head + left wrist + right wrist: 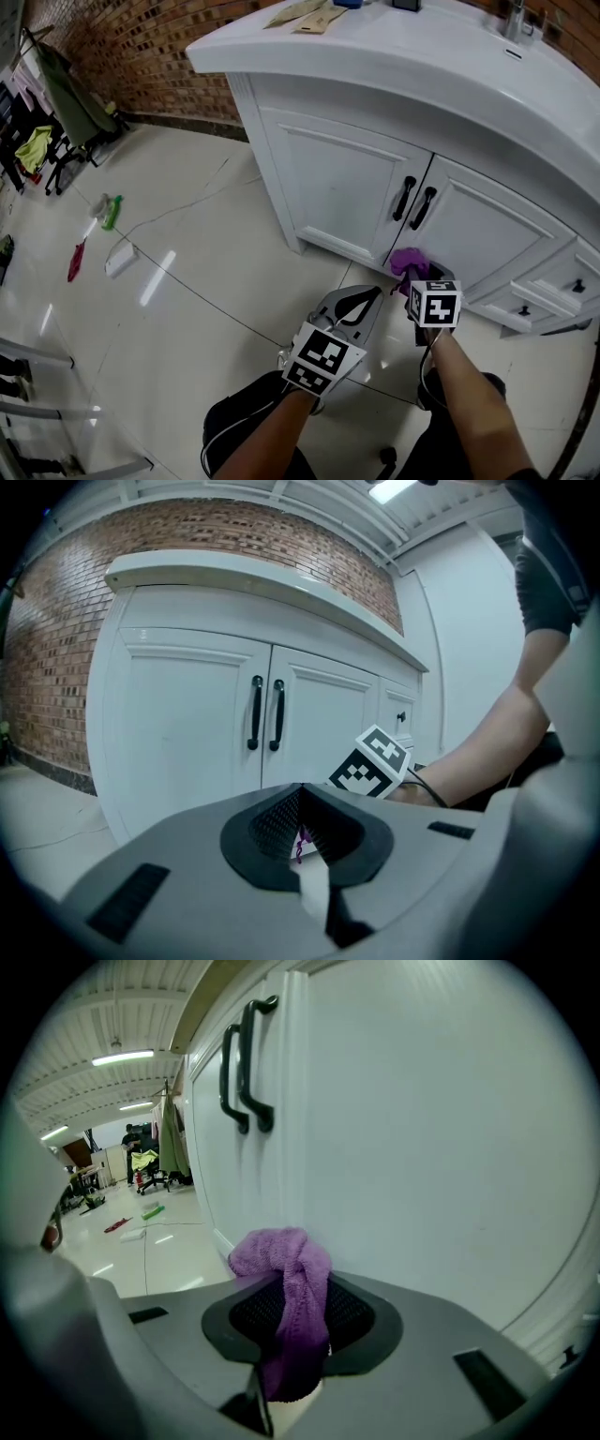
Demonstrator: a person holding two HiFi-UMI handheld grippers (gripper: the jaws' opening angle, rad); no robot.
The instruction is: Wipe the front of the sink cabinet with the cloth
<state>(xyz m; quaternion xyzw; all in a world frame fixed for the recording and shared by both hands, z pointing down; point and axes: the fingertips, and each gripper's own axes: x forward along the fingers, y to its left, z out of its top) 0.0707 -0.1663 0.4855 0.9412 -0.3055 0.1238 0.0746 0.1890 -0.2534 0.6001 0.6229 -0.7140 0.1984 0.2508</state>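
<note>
As you look down on it, sink cabinet (337,178): white, with two panel doors and small drawers (523,310) at the right end of its front; it stands on the pale tiled floor (187,281) before a brick wall (159,56).
Door handles (413,202): two black bars, upright, side by side at the gap where the doors meet.
Worktop (422,66): white basin top that reaches out over the doors; a tap (516,19) stands at its back edge and some flat brown pieces (305,14) lie near its far left corner.
Cloth (410,263): purple and bunched, at the low edge of the right door, close to the gap between the doors. In your right gripper view it (286,1269) lies against the white door panel.
Right hand-held gripper (422,279): your right one points at the bottom of the cabinet front. Its jaws pinch the cloth, which folds over the pads (298,1321) and hangs down between them.
Left hand-held gripper (361,298): low over the floor, just beside the right one and apart from the cabinet. In its own view the jaws (302,832) are pressed together, and only a thin purple thread sits at the seam.
Floor items: a green bottle (112,212), a red thing (75,261) and a white thing (121,260) lie well apart from the cabinet, toward the left side.
</note>
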